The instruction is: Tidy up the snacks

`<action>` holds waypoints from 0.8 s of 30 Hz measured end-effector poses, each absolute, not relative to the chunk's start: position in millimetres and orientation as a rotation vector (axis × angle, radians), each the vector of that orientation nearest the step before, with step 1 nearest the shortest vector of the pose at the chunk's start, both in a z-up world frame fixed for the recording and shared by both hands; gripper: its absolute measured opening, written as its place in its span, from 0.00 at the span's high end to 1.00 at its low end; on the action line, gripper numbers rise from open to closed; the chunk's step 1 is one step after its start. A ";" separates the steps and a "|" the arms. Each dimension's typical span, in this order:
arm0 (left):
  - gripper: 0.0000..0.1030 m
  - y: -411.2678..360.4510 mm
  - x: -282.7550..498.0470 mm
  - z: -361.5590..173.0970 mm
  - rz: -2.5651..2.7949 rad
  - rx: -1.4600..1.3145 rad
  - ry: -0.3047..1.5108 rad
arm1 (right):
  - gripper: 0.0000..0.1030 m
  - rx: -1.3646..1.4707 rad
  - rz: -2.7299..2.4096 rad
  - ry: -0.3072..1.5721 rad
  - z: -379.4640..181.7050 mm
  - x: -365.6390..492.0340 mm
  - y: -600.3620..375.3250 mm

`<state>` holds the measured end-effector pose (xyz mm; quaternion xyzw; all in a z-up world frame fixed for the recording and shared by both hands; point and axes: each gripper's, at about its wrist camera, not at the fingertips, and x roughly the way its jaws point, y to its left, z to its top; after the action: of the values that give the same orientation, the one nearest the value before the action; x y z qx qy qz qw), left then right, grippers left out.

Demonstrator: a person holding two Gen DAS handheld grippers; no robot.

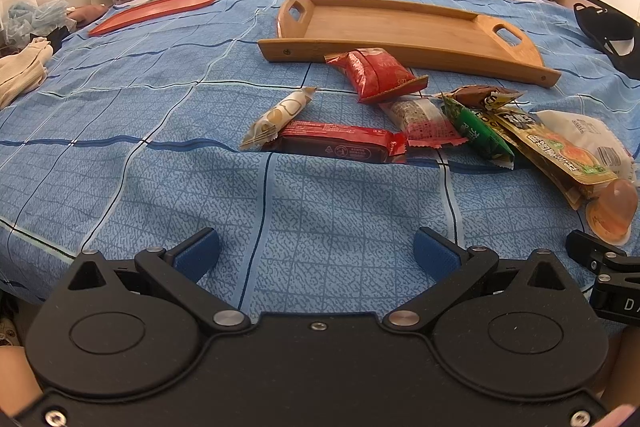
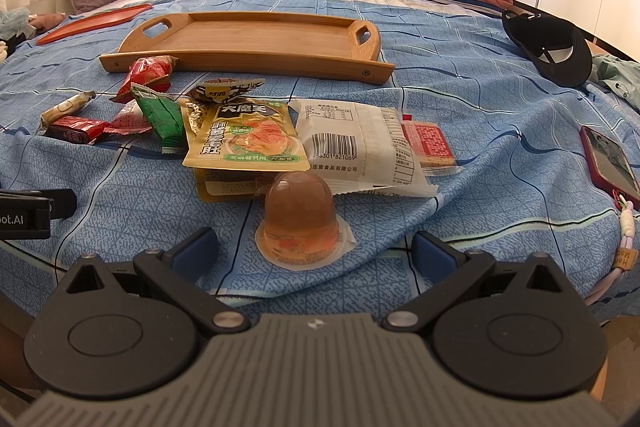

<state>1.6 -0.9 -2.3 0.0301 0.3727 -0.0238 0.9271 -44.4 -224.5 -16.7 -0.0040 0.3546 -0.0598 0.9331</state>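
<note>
both tools gape wide and hold nothing: our right tool [image 2: 314, 253] faces the jelly cup [image 2: 302, 223] on the bed, just before the snack pile; our left tool [image 1: 316, 253] hovers over bare bedspread. we'd straddle the cup's dome low, squeeze gently, then carry it to the empty wooden tray [image 2: 248, 35] beyond.

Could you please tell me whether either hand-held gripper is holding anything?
Nothing is held: the left hand-held gripper and right hand-held gripper are both open, above the bedspread.
</note>
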 end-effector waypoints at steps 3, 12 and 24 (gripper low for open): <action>0.00 -1.6 1.1 -2.6 -0.051 0.072 0.758 | 0.00 -0.017 -0.123 0.719 -17.6 -43.3 -224.2; 0.00 -0.3 4.3 -0.8 -0.059 0.072 0.773 | 0.00 -0.048 -0.104 0.683 -19.2 -48.9 -223.4; 0.00 -3.5 9.8 6.0 -0.038 0.047 0.828 | 0.00 -0.013 -0.089 0.587 -21.0 -60.5 -229.3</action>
<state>9.8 -3.5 6.0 0.0230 0.4024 -0.0182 0.9150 -60.5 -229.3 -21.0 -0.0064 0.2892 -0.0440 0.9562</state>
